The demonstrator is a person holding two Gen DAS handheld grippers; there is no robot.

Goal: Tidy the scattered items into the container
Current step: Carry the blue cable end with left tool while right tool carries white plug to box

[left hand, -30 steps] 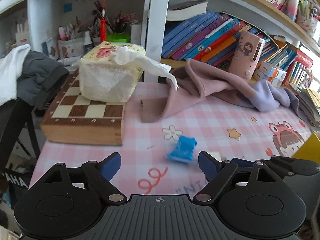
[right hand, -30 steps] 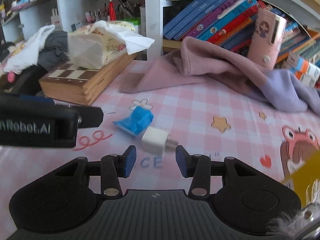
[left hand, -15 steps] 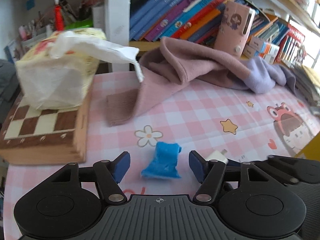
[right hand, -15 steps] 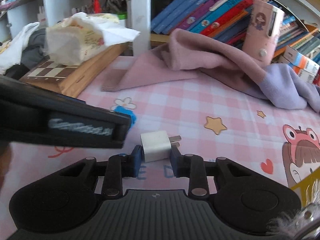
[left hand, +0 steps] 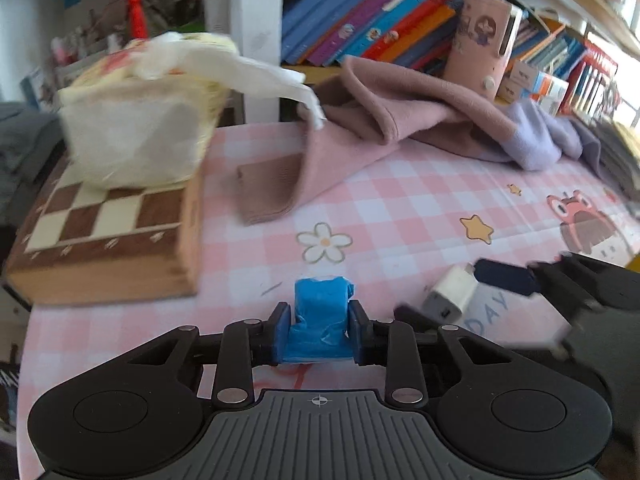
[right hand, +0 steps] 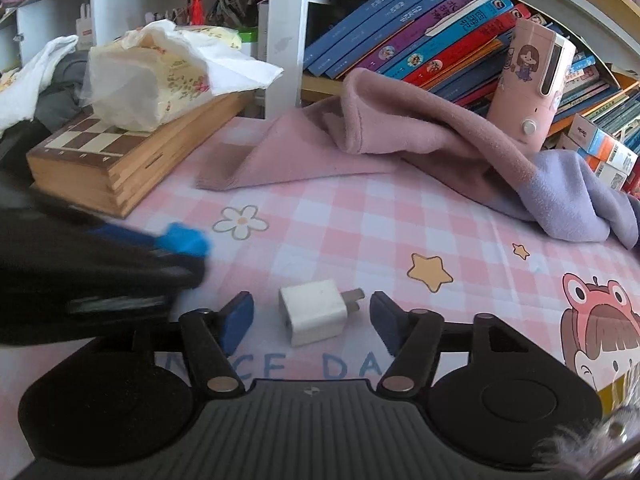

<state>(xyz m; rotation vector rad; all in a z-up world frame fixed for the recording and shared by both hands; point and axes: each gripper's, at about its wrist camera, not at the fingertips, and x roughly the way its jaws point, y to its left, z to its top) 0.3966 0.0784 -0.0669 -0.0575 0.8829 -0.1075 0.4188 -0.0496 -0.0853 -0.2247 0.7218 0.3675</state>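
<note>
Pink-and-white checked tablecloth (right hand: 360, 216) printed with stars and a flower, laid before crowded bookshelves. Wooden chessboard box (left hand: 108, 240) at the cloth's left edge, carrying a soft pack of white tissues in clear wrap (left hand: 136, 132). Right of the chessboard box, a crumpled pink and lilac fleece garment (right hand: 400, 148). Nearer the cameras than the box, left gripper (left hand: 318, 330) clamped tight on a small crumpled blue plastic wrapper (left hand: 320, 320), both blue pads pressing its sides, wrapper low over the cloth. Further right of the box, right gripper (right hand: 312, 318) with jaws opening, blue pads well clear of a small white cube-shaped plug adapter (right hand: 314, 312) lying on the cloth between them, prongs pointing right. Container not clearly visible.
</note>
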